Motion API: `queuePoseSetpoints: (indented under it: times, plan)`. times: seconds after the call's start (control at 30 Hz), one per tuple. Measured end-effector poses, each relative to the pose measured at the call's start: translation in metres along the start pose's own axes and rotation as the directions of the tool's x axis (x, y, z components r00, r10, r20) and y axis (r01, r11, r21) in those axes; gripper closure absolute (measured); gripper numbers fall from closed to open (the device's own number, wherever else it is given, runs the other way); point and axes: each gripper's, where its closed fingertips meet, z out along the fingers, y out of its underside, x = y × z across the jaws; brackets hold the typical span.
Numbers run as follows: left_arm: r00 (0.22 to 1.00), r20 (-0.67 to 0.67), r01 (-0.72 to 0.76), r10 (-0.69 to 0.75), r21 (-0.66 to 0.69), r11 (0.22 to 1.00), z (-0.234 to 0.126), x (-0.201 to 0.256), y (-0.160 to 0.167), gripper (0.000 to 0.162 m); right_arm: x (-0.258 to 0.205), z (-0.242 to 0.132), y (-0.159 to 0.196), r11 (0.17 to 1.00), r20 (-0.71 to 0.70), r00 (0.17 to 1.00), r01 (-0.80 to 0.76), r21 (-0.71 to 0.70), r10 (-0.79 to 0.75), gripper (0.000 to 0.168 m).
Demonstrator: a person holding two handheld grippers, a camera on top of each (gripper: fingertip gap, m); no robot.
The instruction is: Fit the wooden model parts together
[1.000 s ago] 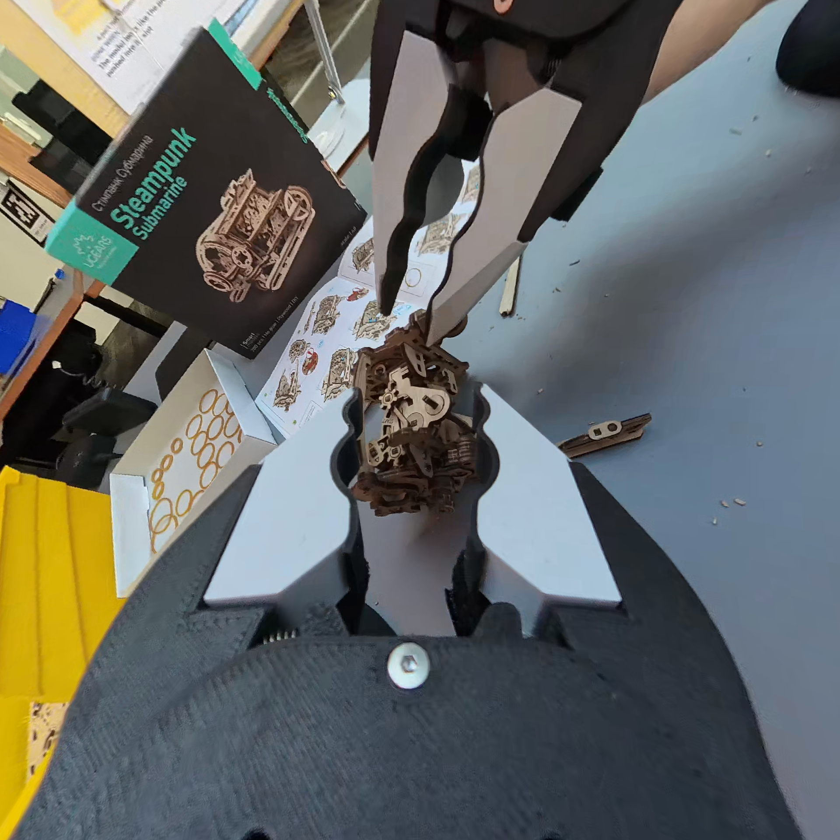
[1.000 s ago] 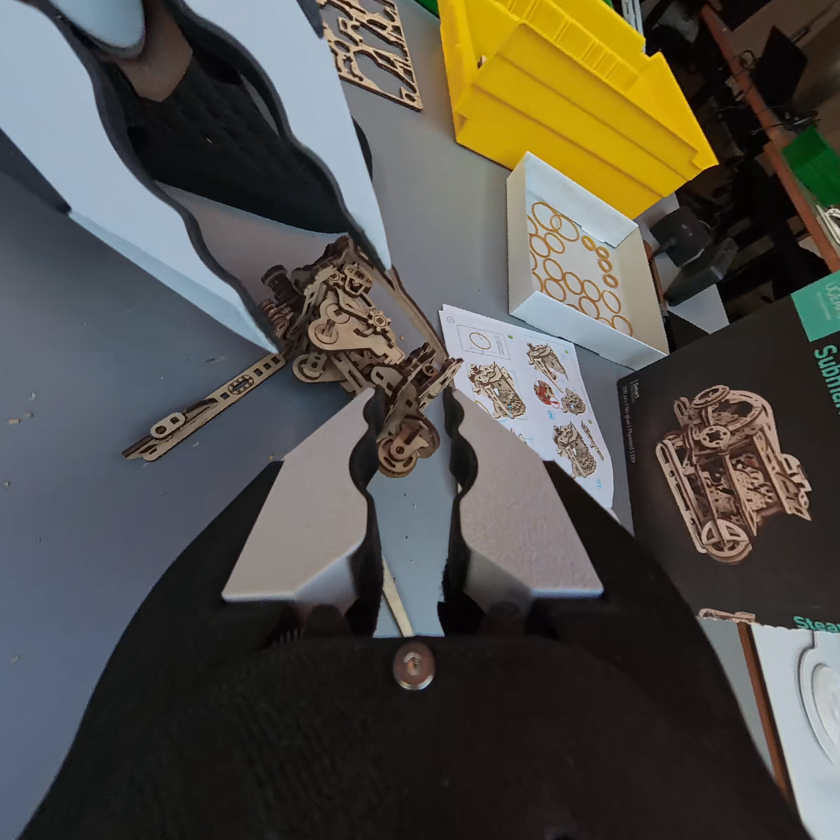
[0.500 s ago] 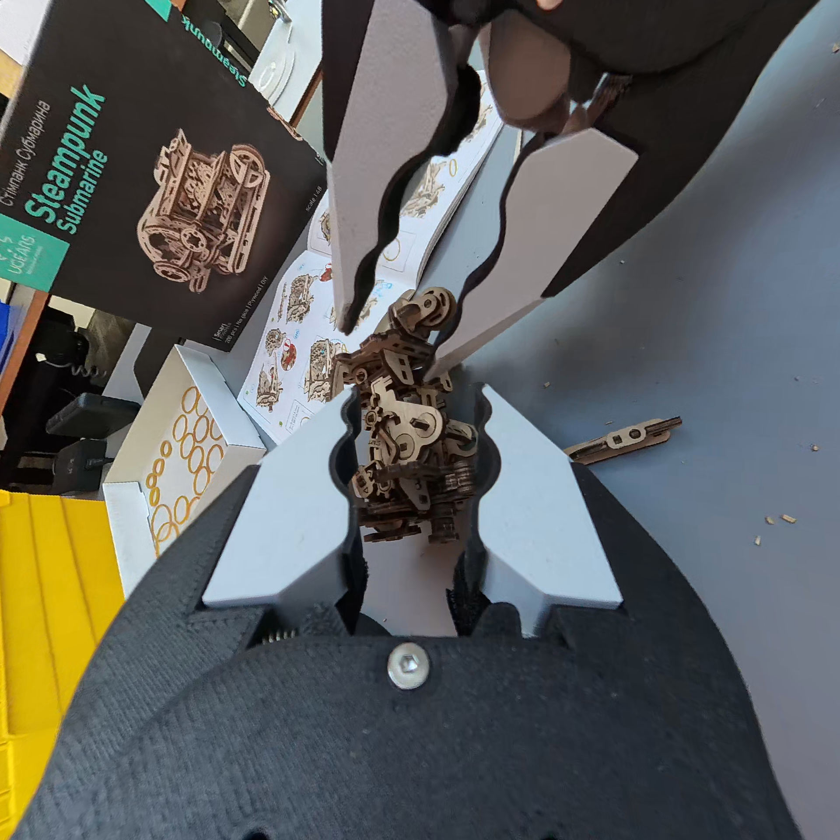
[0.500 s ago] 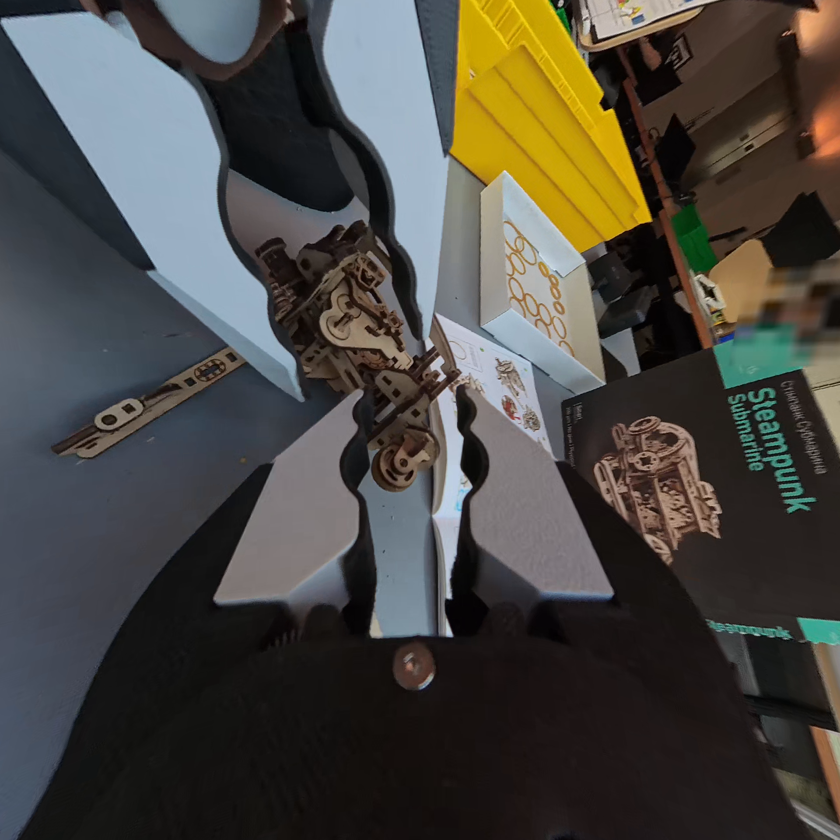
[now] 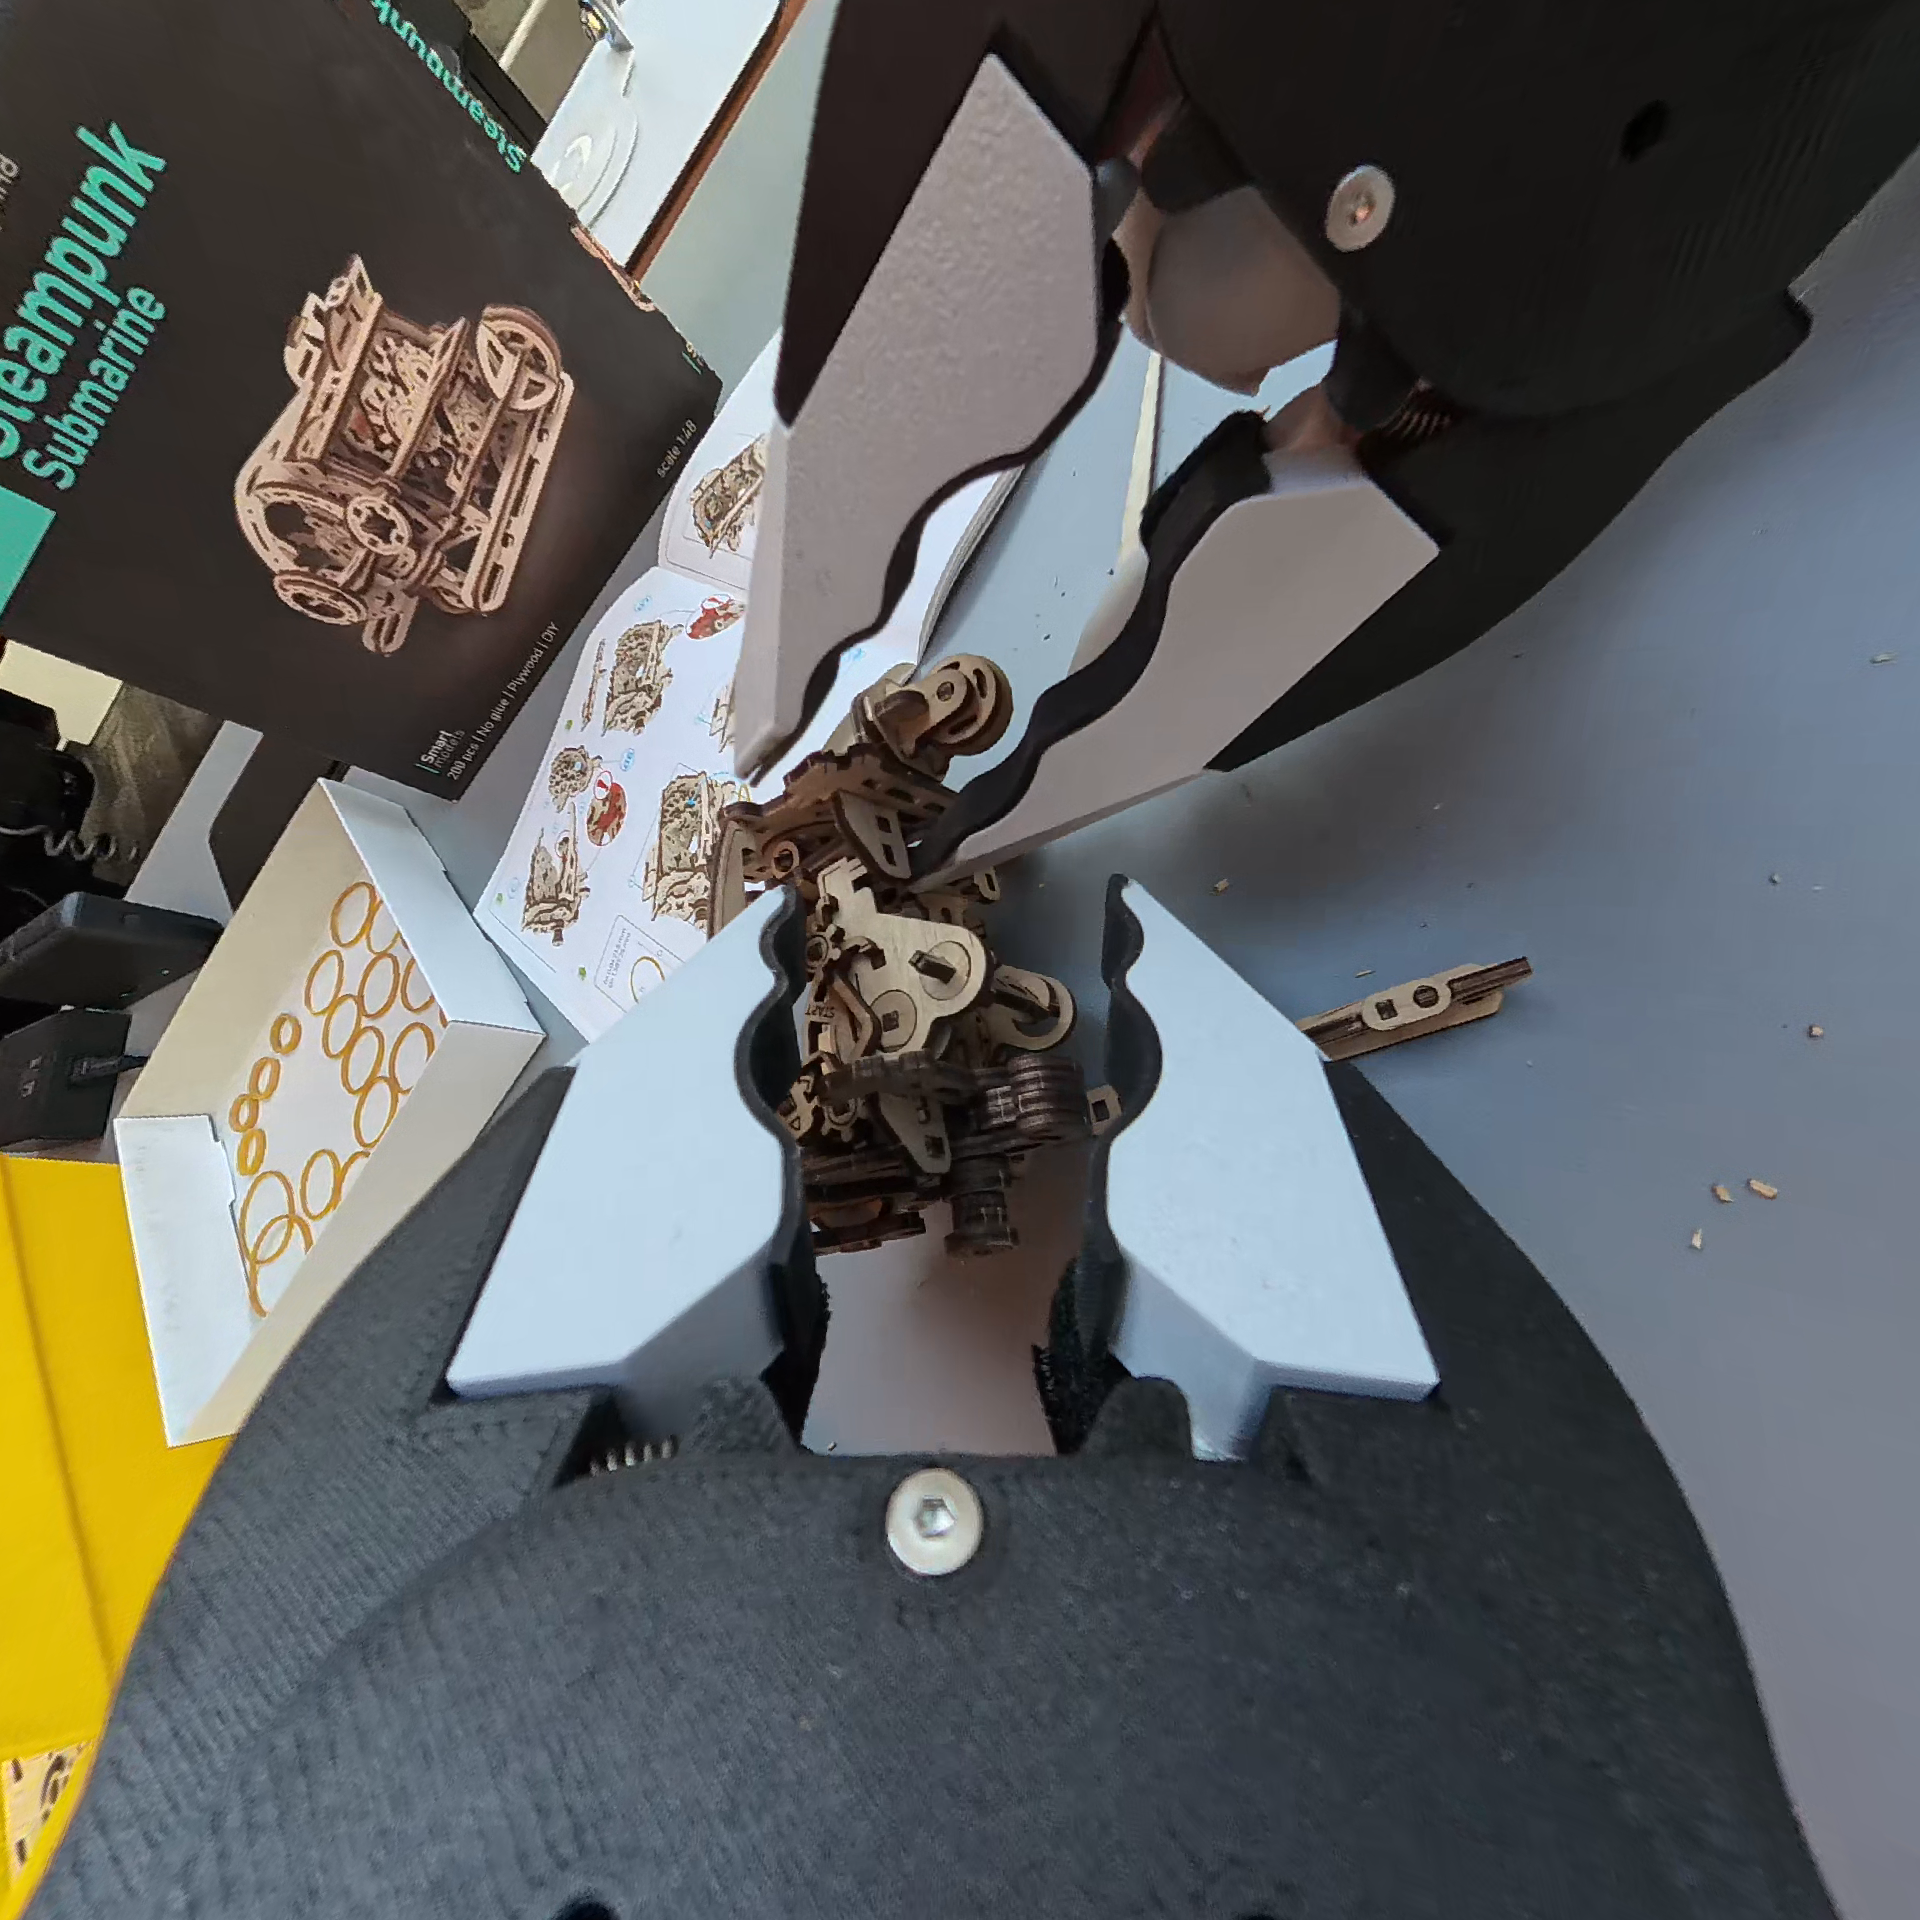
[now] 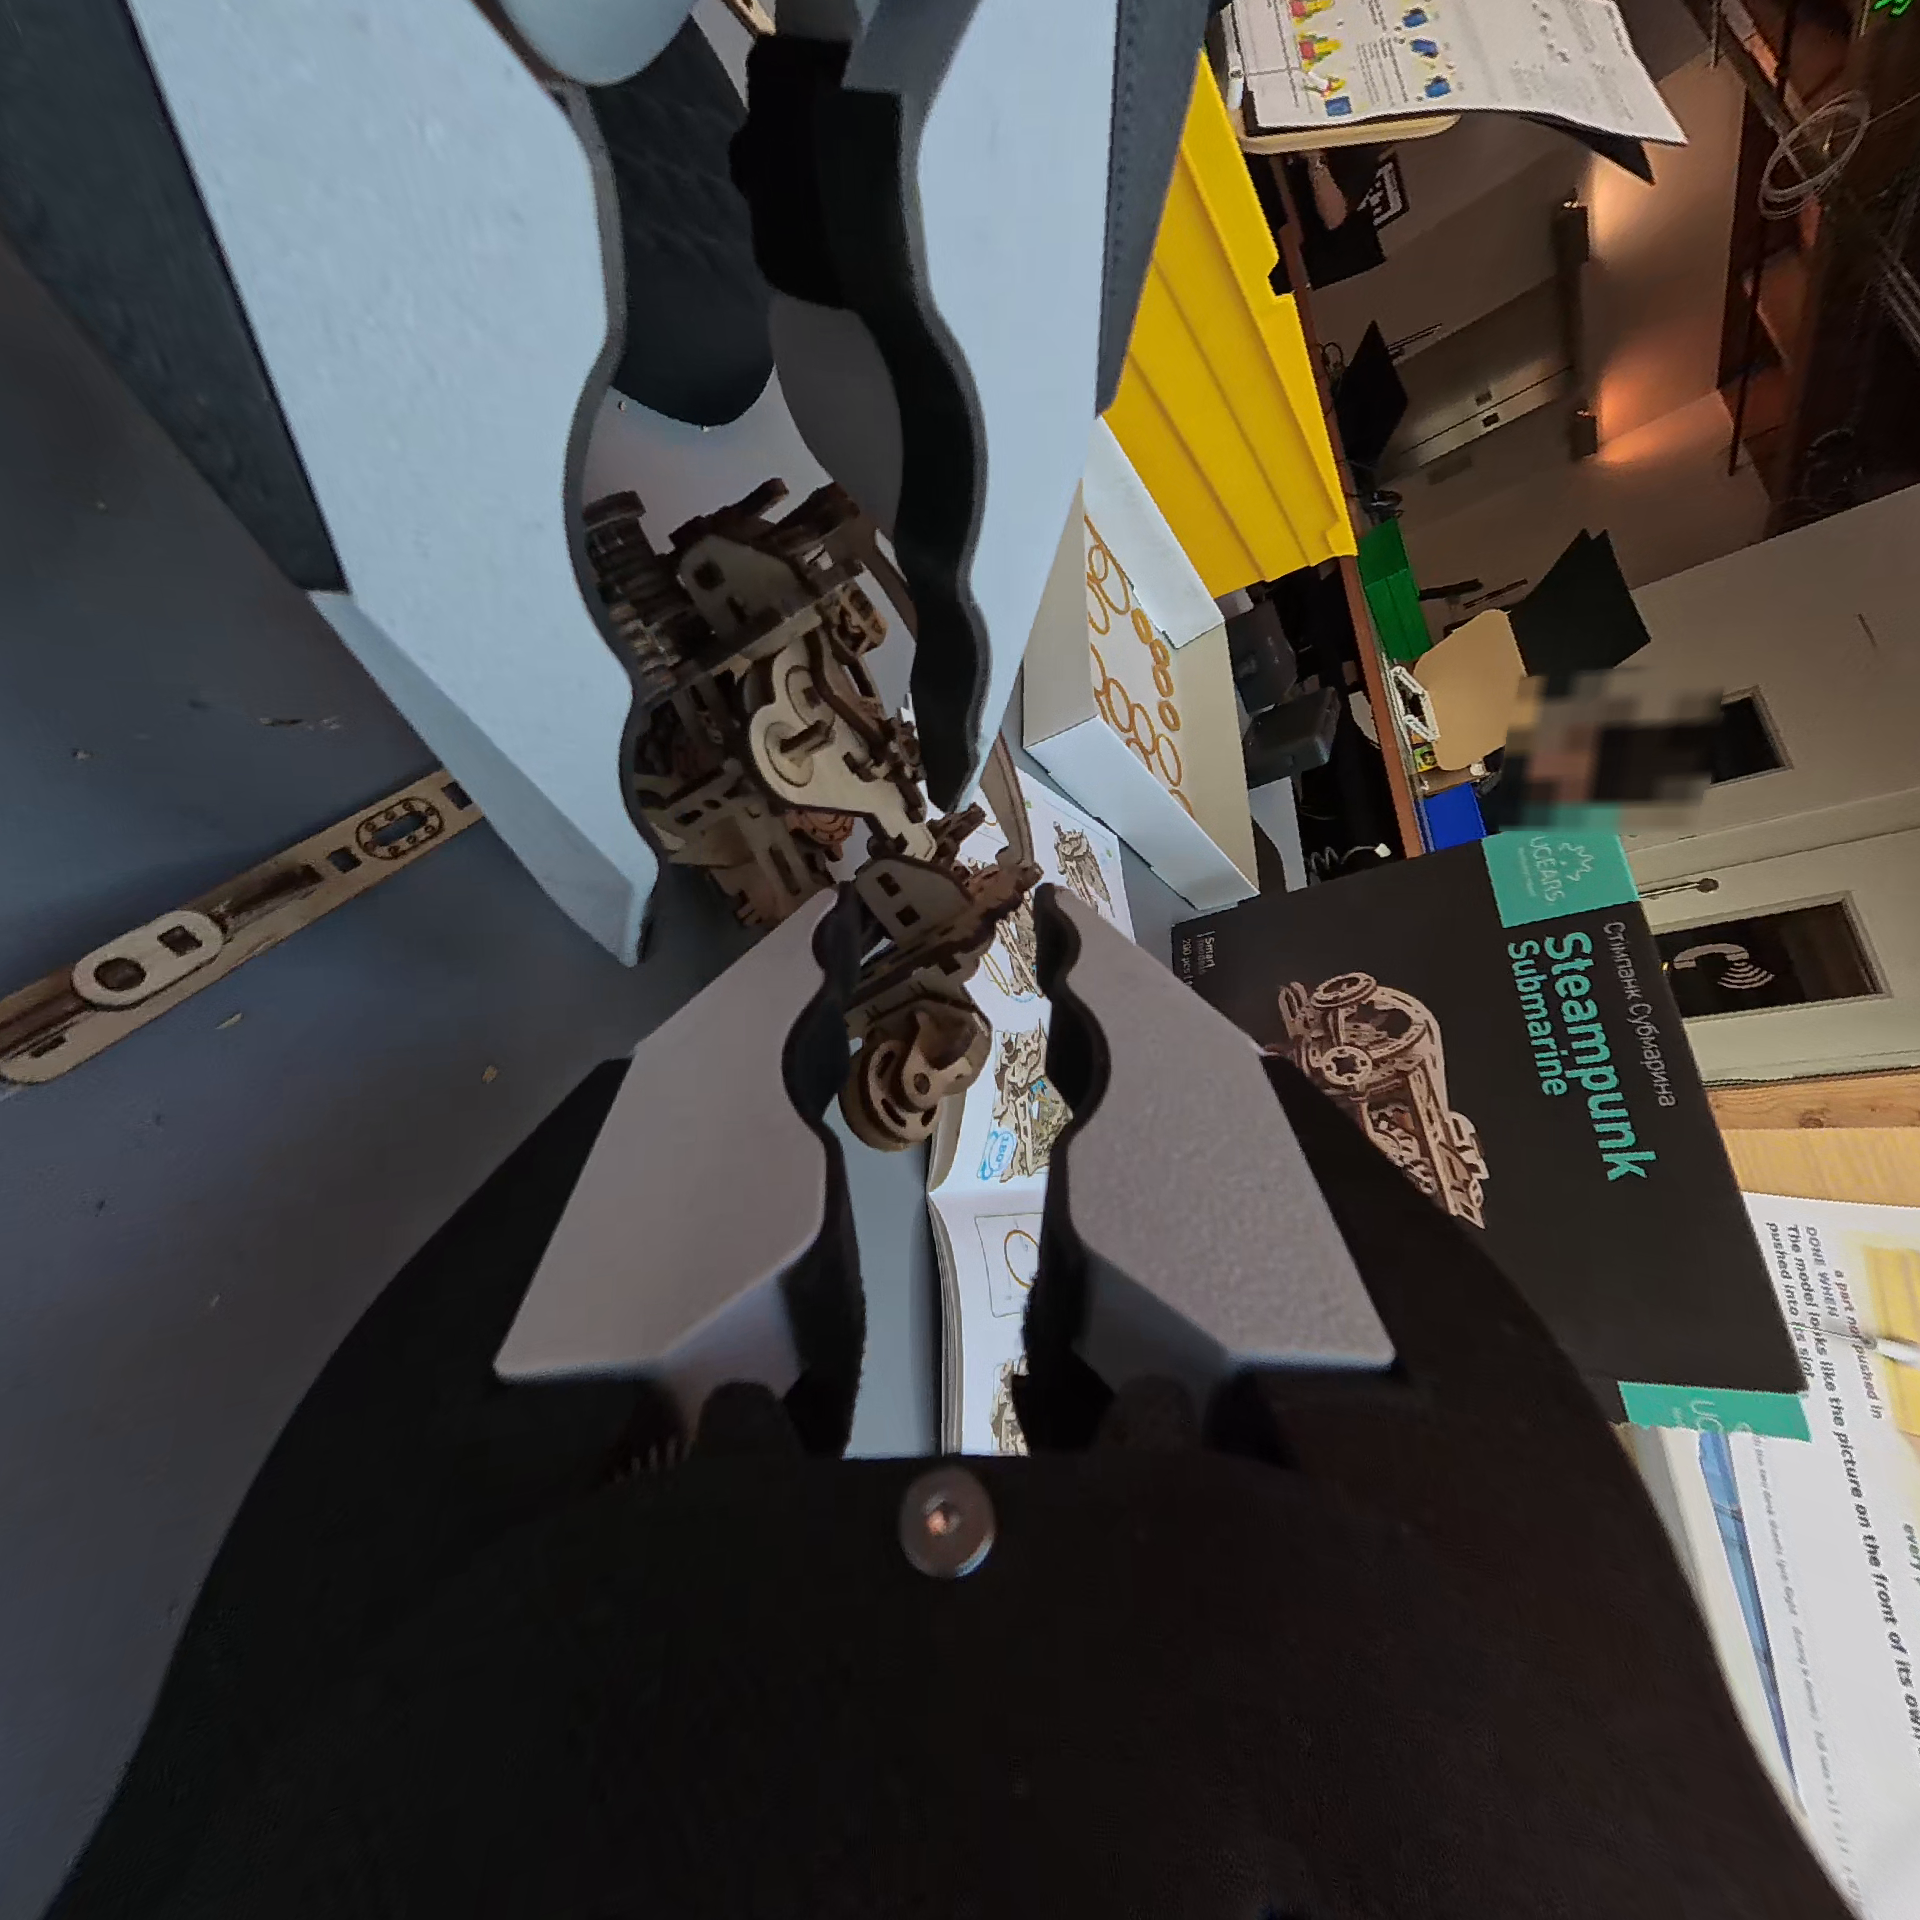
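My left gripper (image 5: 945, 914) is shut on a brown wooden model assembly (image 5: 914, 1070) of gears and plates, held above the grey table (image 5: 1558, 831). My right gripper (image 6: 940, 909) is shut on a smaller wooden part with a wheel (image 6: 909, 1060). The part's far end touches the assembly (image 6: 748, 717), which sits between the left gripper's fingers (image 6: 436, 520) coming down from the top. In the left wrist view the right gripper (image 5: 847, 810) comes in from above and the wheel part (image 5: 940, 707) sits on top of the assembly.
A loose wooden strip (image 5: 1403, 1008) lies on the table to the right. Left of the grippers are an open instruction booklet (image 5: 623, 790), a black model box (image 5: 312, 364) standing tilted, a white tray of rubber rings (image 5: 312, 1070) and yellow bins (image 5: 62, 1403). Wood crumbs dot the table. Less than 4 cm separates the two grippers' tips.
Both grippers have tilted and drawn closer together, still holding their pieces. The right wrist view now looks more steeply across the table edge into the room. The wheel part stays against the assembly.
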Motion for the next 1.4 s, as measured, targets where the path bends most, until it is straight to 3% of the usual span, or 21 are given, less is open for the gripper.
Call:
queuePoseSetpoints:
  times: [0.67, 0.93, 1.4]
  plan:
    - [0.973, -0.125, 0.204, -0.192, 0.089, 0.975, -0.006, 0.009, -0.008, 0.096, -0.007, 0.002, -0.008, 0.999, 0.052, 0.997, -0.053, -0.007, 0.053, 0.138]
    - [0.982, -0.103, 0.168, -0.158, 0.097, 0.981, -0.006, 0.011, -0.008, 0.099, -0.009, -0.001, -0.008, 0.998, 0.096, 0.994, -0.059, -0.011, 0.06, 0.138]
    - [0.966, -0.131, 0.24, -0.222, 0.14, 0.961, -0.011, 0.014, -0.012, 0.095, -0.01, -0.002, -0.009, 0.996, 0.115, 0.989, -0.095, -0.001, 0.094, 0.139]
